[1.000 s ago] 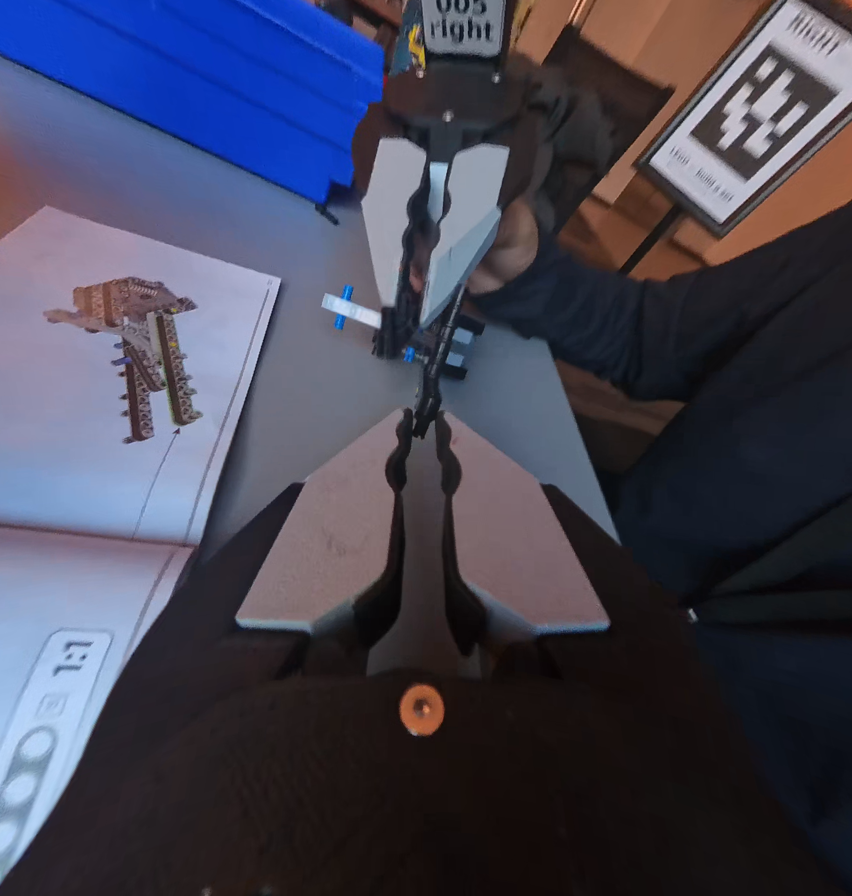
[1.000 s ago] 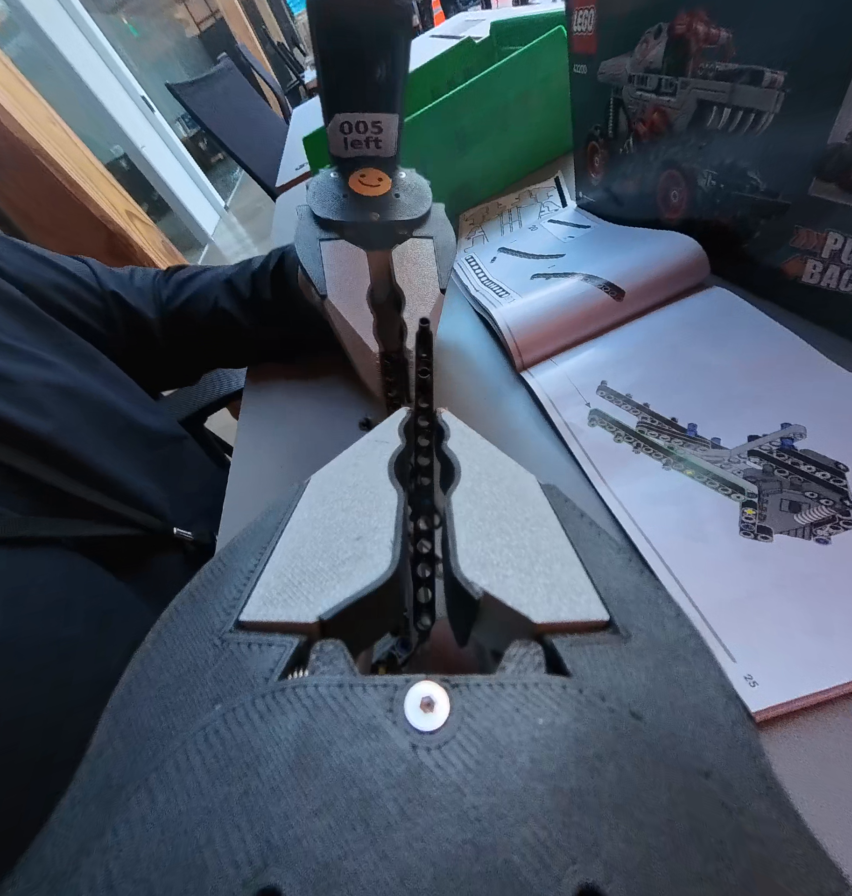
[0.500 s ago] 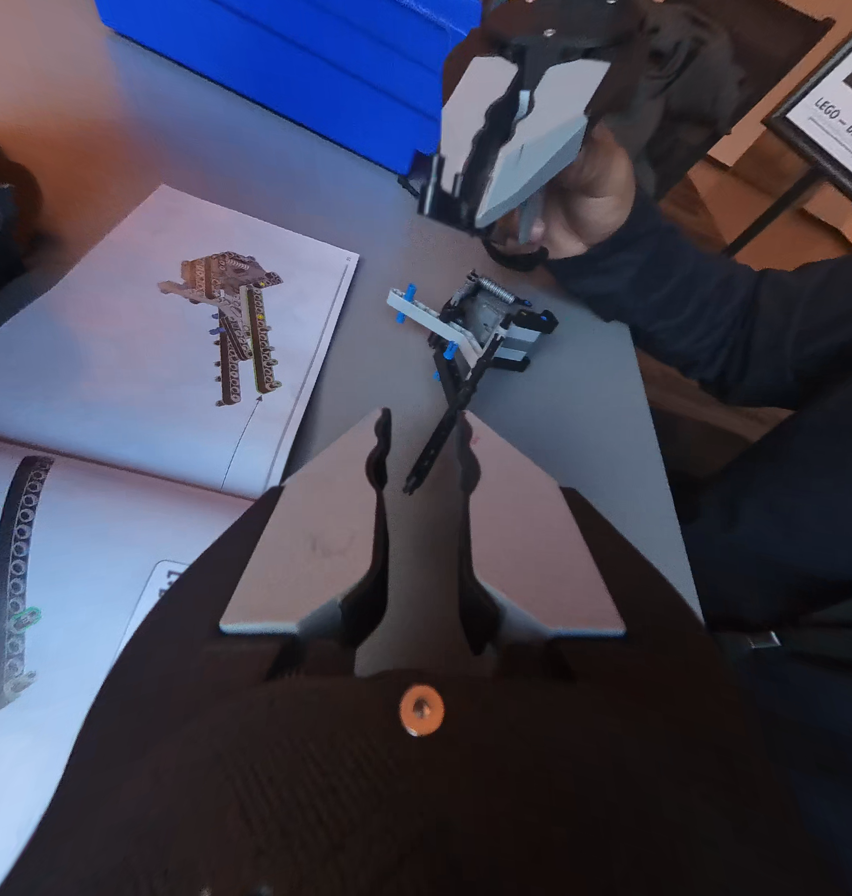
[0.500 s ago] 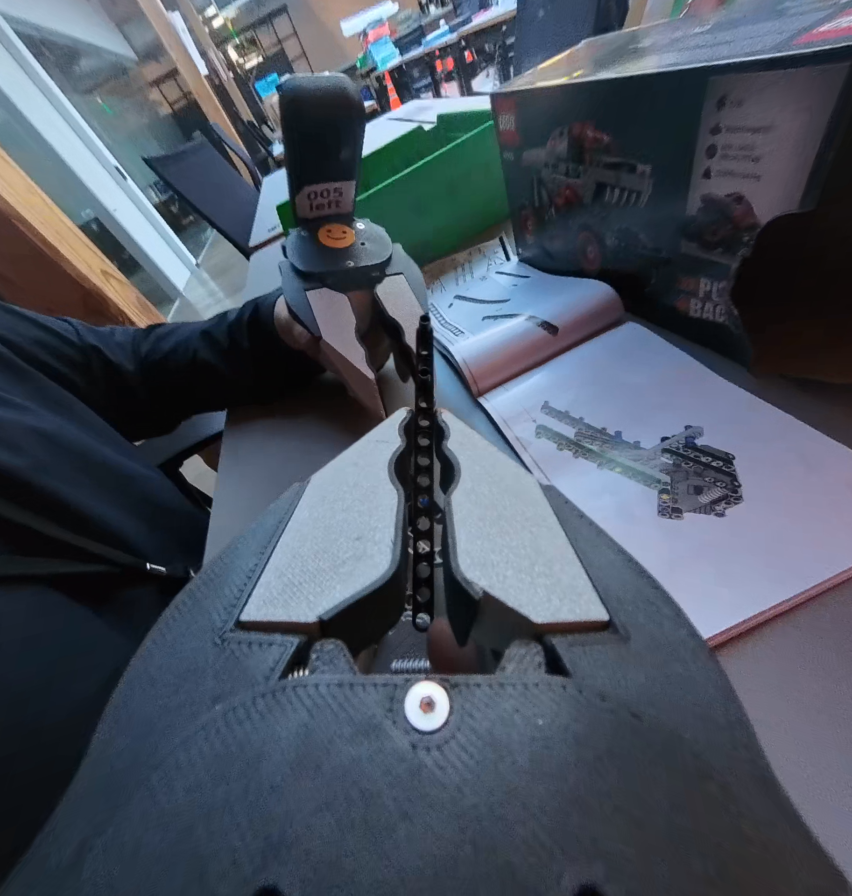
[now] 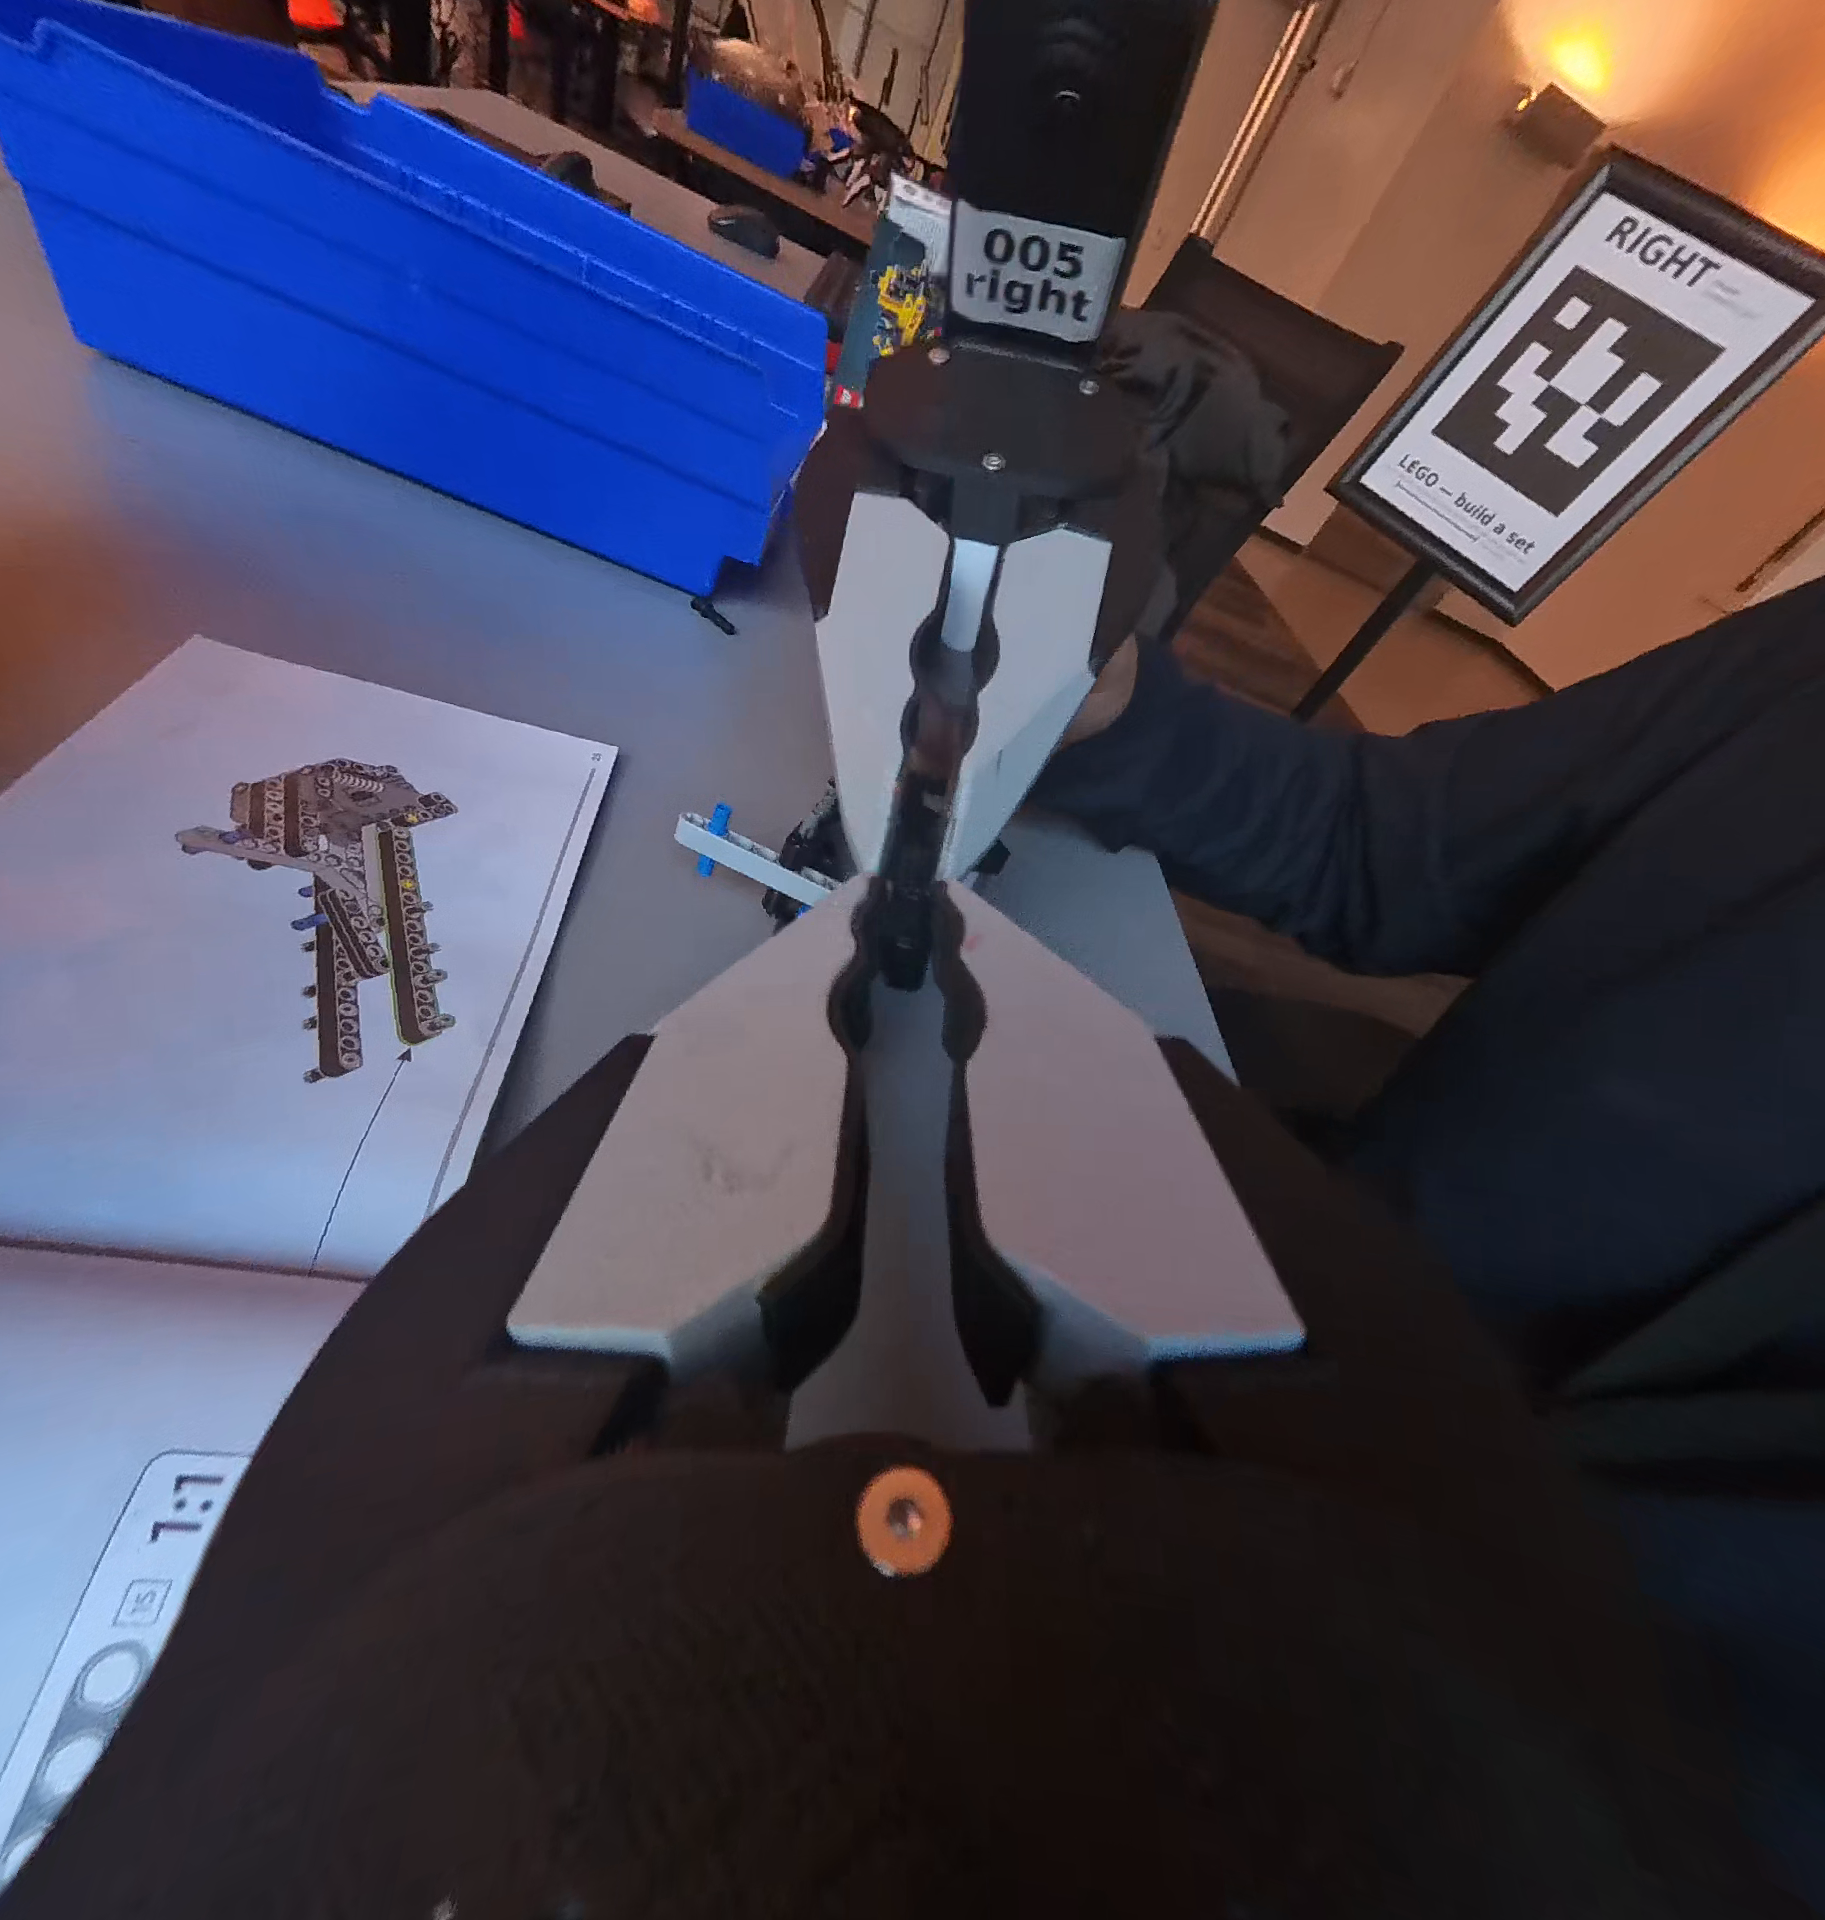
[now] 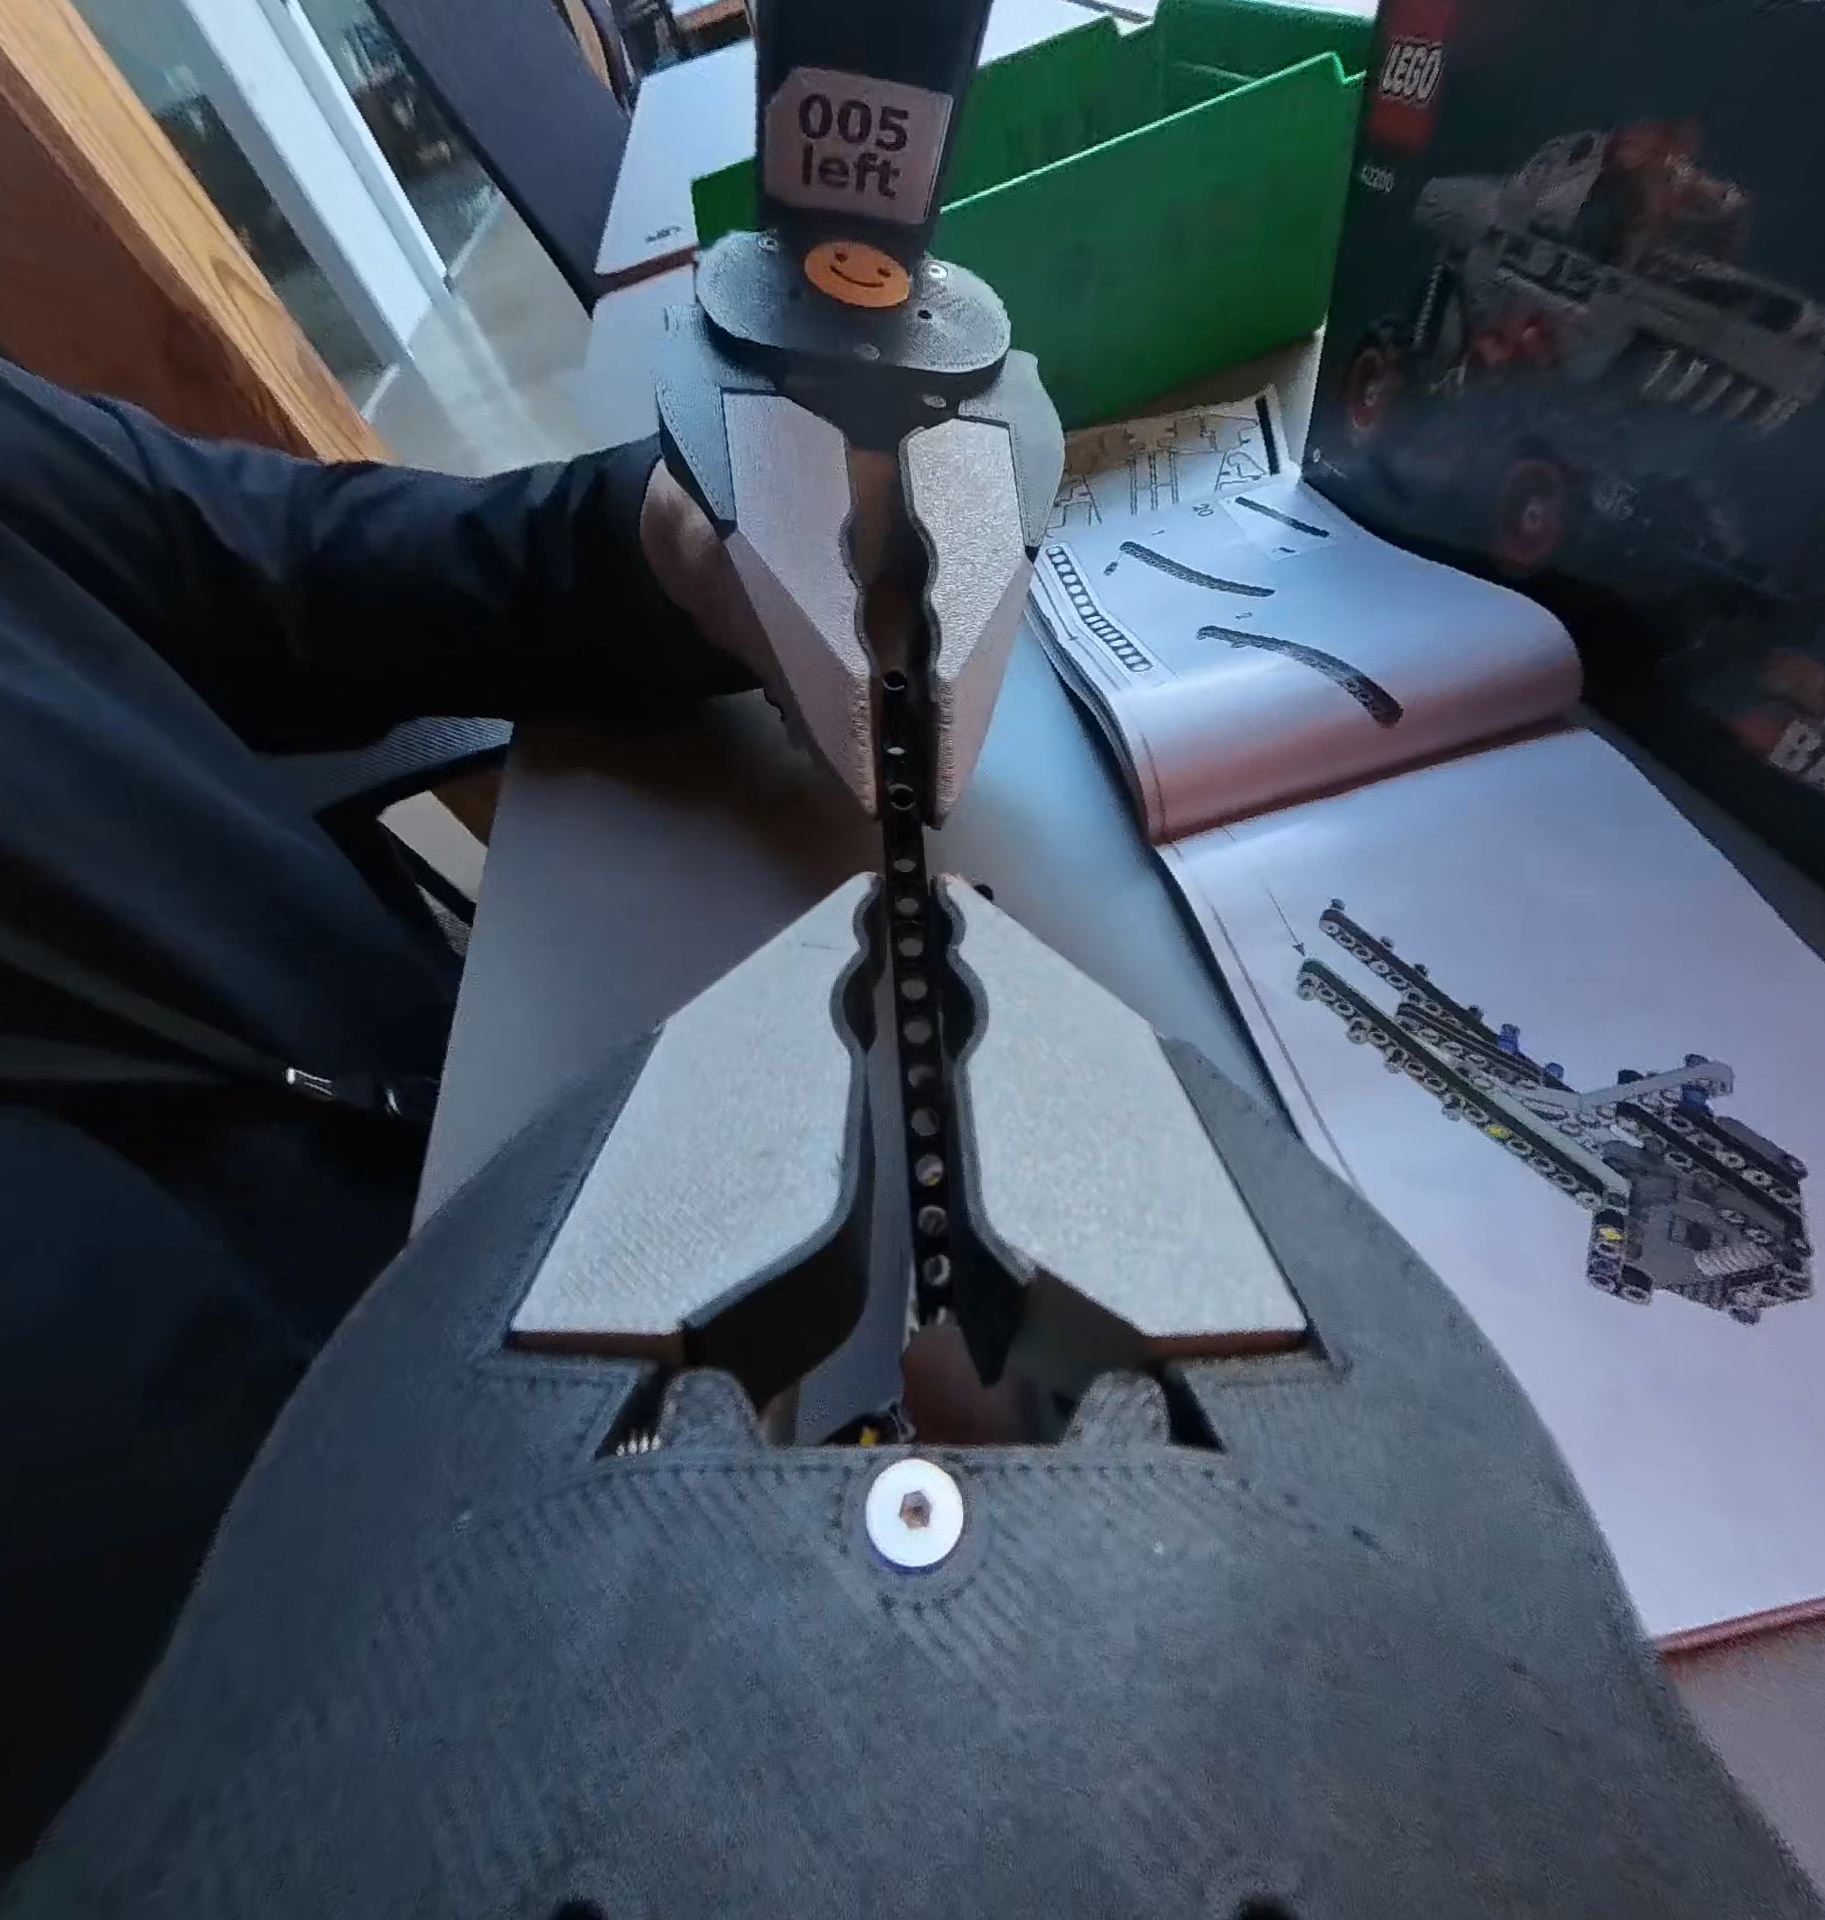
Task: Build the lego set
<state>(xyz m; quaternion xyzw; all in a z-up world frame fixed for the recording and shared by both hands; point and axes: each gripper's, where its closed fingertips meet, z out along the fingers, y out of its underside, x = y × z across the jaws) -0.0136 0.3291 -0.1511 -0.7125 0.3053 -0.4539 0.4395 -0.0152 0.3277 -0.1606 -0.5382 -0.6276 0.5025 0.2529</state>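
On the grey table (image 5: 295,540), listed by size against the open instruction booklet (image 6: 1510,935) as landmark:

- One blue bin (image 5: 399,343), beyond the booklet.
- One green bin (image 6: 1126,239), behind the booklet.
- One set box (image 6: 1614,291), standing at the booklet's far edge.
- One framed marker sign (image 5: 1583,395), on a stand off the table, well apart from the booklet.
- Two handheld tools, tip to tip beside the booklet. Right gripper (image 6: 903,914): clamped along one long black beam (image 6: 910,1029). Left gripper (image 5: 906,935): fingers narrowed around the beam's far end, a slim gap visible; firm contact cannot be told.
- One part-built assembly (image 5: 773,852), with white beam and blue pins, on the table beside the booklet, partly hidden behind the right tool.

Risk, as judged: the beam is thin; if both tools twist or pull unevenly during the handover, it could slip, pivot, or drop onto the assembly.
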